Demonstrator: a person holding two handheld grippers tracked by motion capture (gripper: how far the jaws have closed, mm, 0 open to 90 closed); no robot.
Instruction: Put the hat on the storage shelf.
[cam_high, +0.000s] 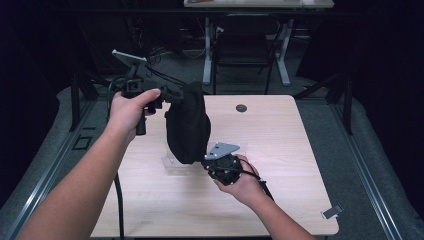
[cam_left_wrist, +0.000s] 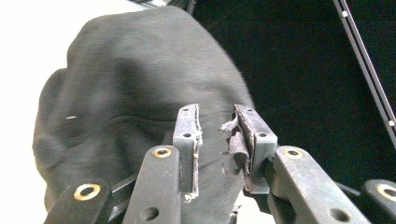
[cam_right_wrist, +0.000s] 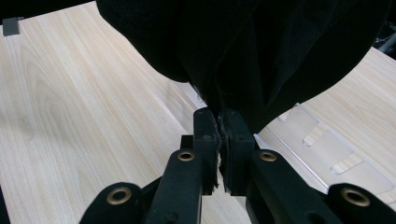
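Observation:
A black cloth hat (cam_high: 187, 125) stands upright over a clear plastic stand (cam_high: 170, 161) in the middle of the wooden table (cam_high: 280, 150). My left gripper (cam_high: 175, 94) is at the hat's top left. In the left gripper view its jaws (cam_left_wrist: 215, 112) stand apart, with the dark fabric (cam_left_wrist: 130, 70) just behind them and worn pads (cam_left_wrist: 240, 140). My right gripper (cam_high: 206, 162) is at the hat's lower right edge. In the right gripper view it (cam_right_wrist: 218, 114) is shut on the hem of the black fabric (cam_right_wrist: 243, 46), just above the stand's clear base (cam_right_wrist: 322, 140).
A round dark grommet (cam_high: 241, 108) sits near the table's far edge. A small grey clip (cam_high: 332, 212) lies at the near right corner, also seen in the right gripper view (cam_right_wrist: 10, 25). A chair and desk legs (cam_high: 245, 50) stand behind the table.

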